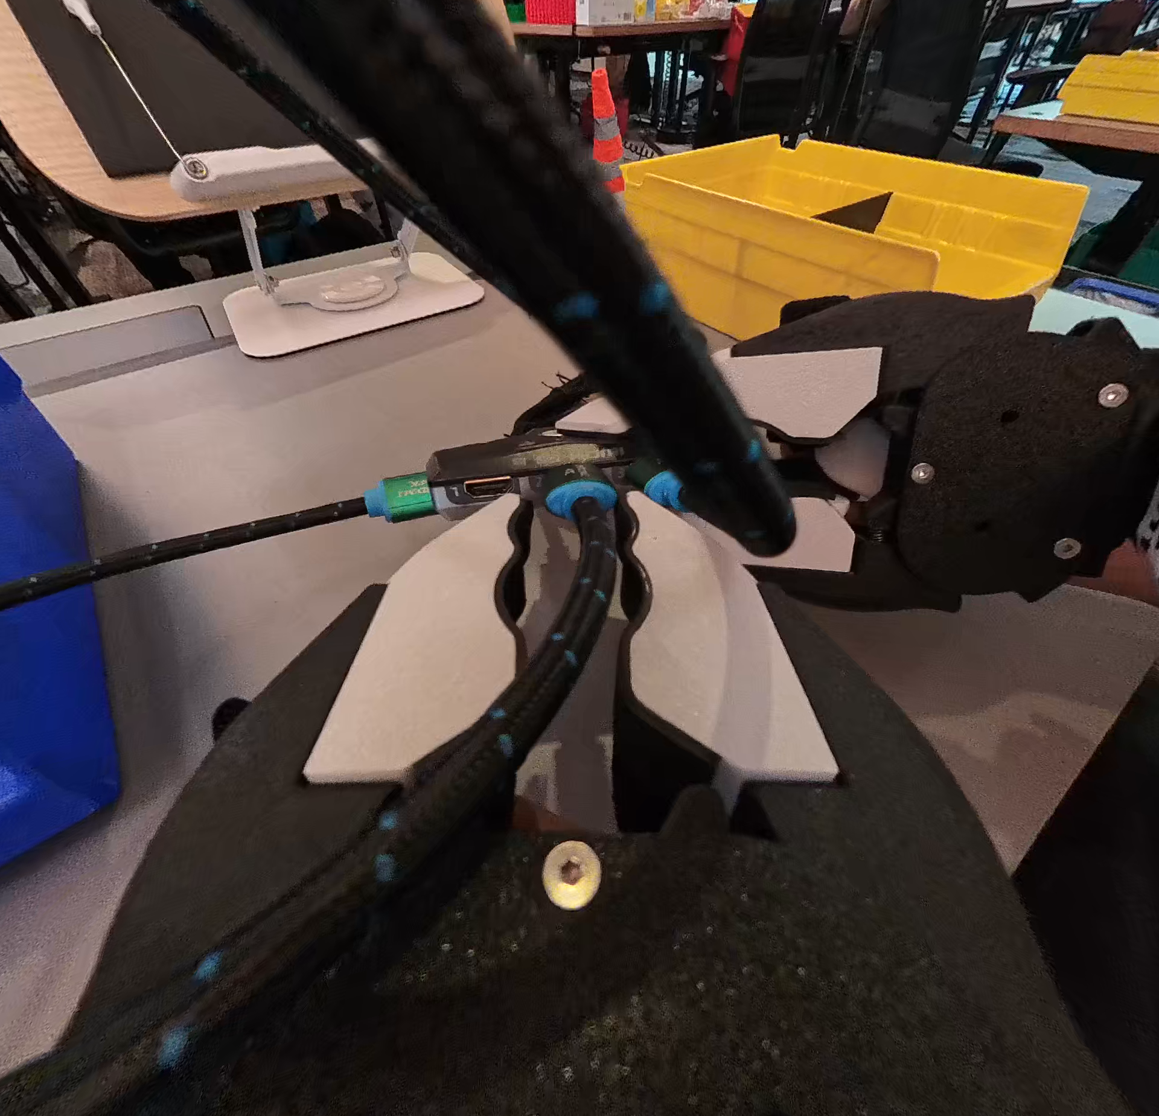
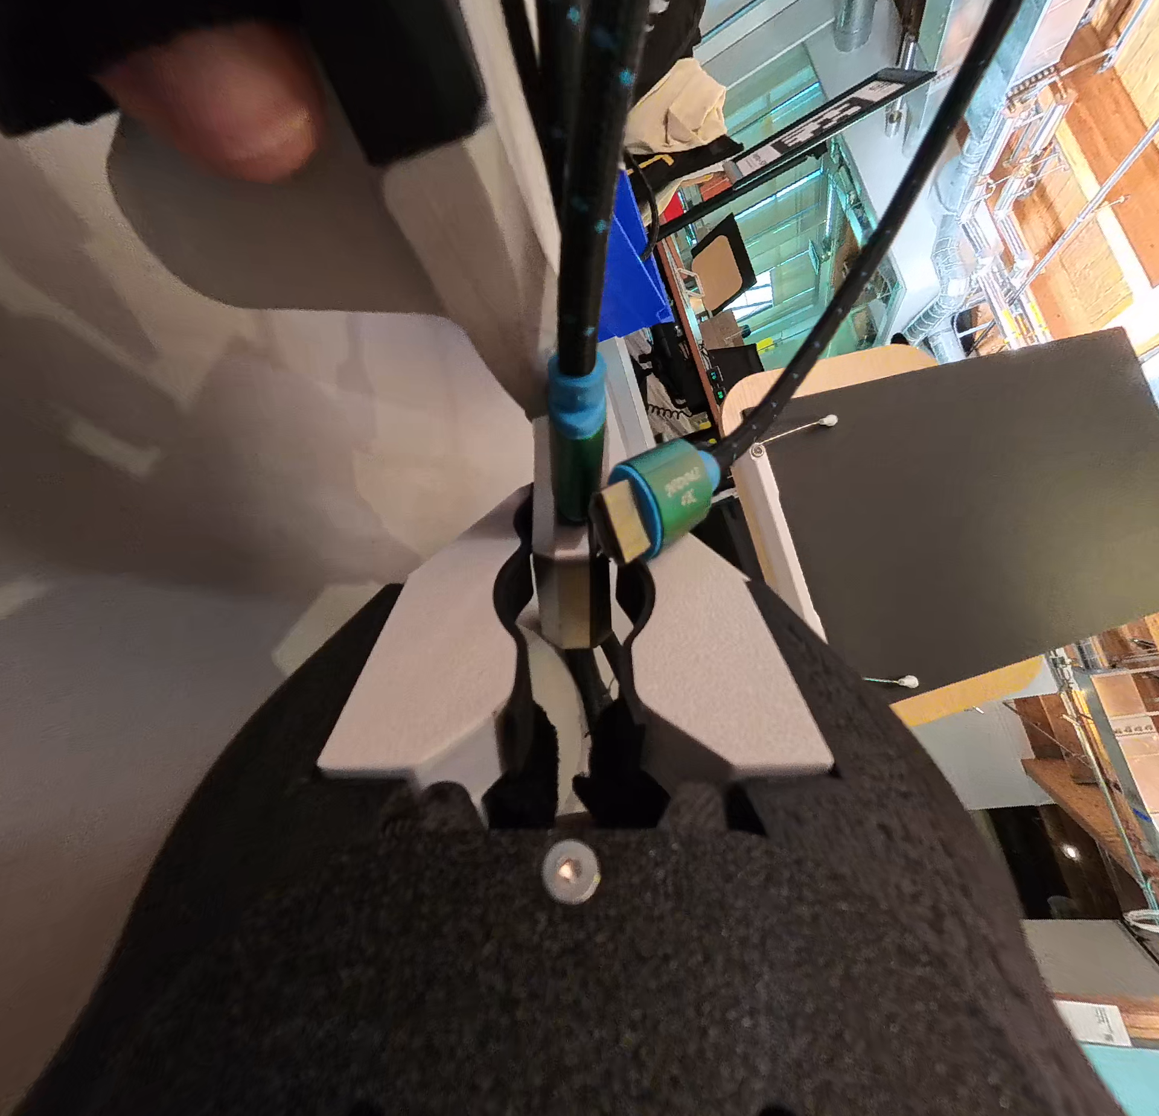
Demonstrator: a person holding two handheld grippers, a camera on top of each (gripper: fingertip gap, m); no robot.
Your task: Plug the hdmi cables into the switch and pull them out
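Note:
The small dark HDMI switch [image 1: 533, 459] is held above the grey table [image 1: 219, 434]. My right gripper [image 1: 740, 459] reaches in from the right and is shut on it; in the right wrist view [image 2: 564, 575] its pads clamp the grey switch body [image 2: 564, 590]. My left gripper [image 1: 577, 515] is shut around the middle HDMI plug [image 1: 580, 495], which sits in the switch. A second blue-collared plug [image 1: 661, 487] is in the port beside it. A green plug [image 2: 658, 509] hangs loose by the switch's end with its gold tip bare. The left port [image 1: 489, 489] is empty.
A thick black braided cable [image 1: 502, 176] crosses close to the left camera. A yellow bin [image 1: 846, 239] stands at the back right, a blue bin [image 1: 44, 584] at the left, a white stand [image 1: 351, 296] behind. A person's finger [image 2: 238, 114] shows at upper left. The grippers' ends are close to 4 cm from one another.

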